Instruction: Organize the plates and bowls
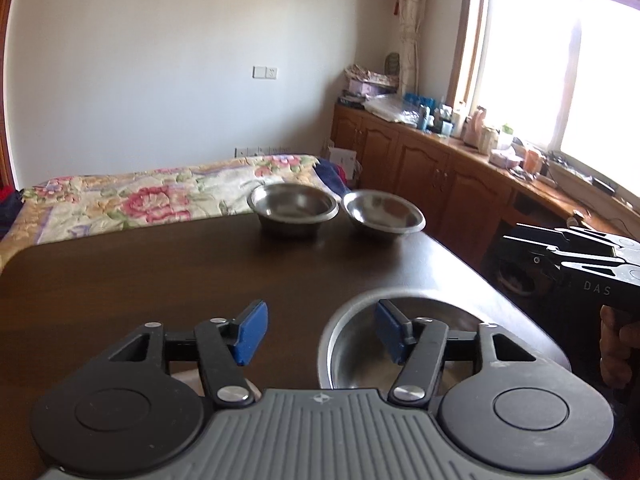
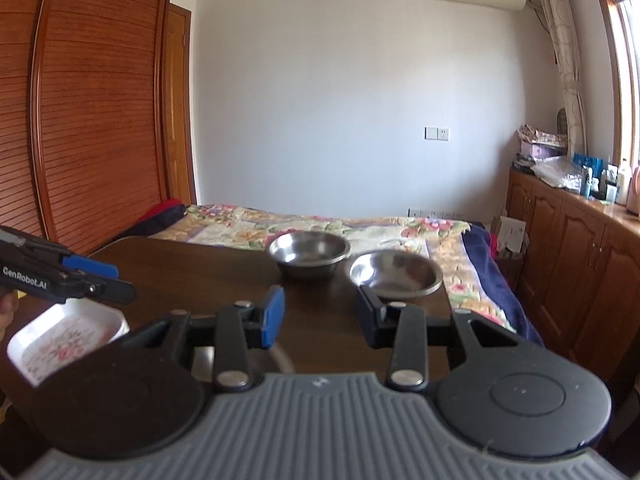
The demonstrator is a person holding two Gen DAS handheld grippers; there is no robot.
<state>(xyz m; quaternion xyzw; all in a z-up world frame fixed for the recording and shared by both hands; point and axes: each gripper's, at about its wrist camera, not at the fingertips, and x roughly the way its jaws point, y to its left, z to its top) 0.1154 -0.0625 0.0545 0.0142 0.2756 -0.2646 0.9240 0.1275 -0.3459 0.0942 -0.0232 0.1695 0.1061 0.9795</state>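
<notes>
Presently, with both the left gripper (image 1: 318, 330) and right gripper (image 2: 320, 316) spread and empty, the near bowl (image 1: 360, 356) at the table's (image 1: 160, 280) near right edge should be pinched squarely by its rim and nested into the two bowls (image 1: 294, 204) at the far edge.

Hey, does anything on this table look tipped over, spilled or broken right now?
Nothing stands out. The two steel bowls at the far edge sit upright, side by side. The near bowl is upright too, and the white floral tray lies flat. No spills or damage show on the table.
</notes>
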